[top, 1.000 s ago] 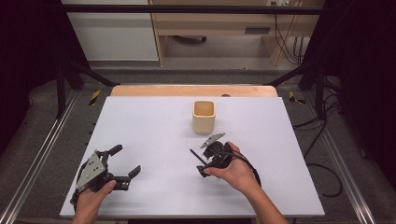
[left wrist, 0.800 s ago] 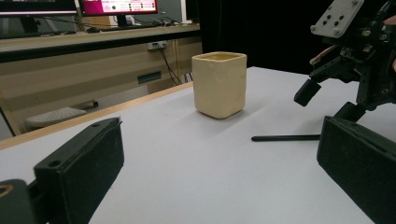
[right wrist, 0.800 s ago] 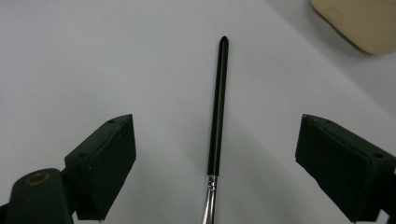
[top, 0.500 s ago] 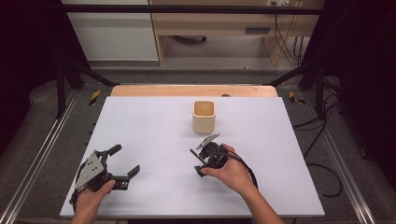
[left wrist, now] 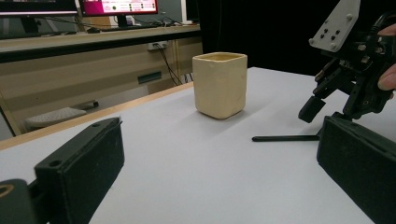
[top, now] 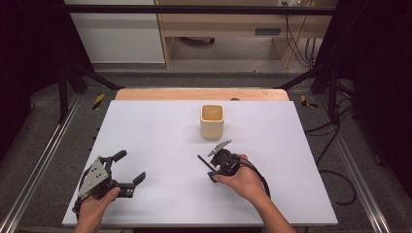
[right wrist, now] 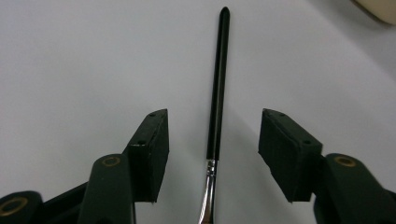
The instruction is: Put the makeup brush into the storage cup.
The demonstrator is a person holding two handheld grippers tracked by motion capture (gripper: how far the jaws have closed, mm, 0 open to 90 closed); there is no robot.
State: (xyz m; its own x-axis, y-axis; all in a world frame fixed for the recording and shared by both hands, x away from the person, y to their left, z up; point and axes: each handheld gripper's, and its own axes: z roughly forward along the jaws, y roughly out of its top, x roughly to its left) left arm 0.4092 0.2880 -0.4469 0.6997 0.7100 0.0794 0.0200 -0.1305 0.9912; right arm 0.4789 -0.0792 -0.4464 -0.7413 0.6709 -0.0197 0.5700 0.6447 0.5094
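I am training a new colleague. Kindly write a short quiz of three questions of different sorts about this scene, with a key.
1. True or false: the right gripper is shut on the black brush.
2. Multiple choice: where does the beige cup stand? A) upright on the white table, beyond the right gripper; B) on its side at the table's left edge; C) between the jaws of the left gripper.
3. Fill in: in the right gripper view, the brush lies flat on the table ______ the two open jaws.

Key:
1. False: its jaws are open, apart from the brush.
2. A
3. between
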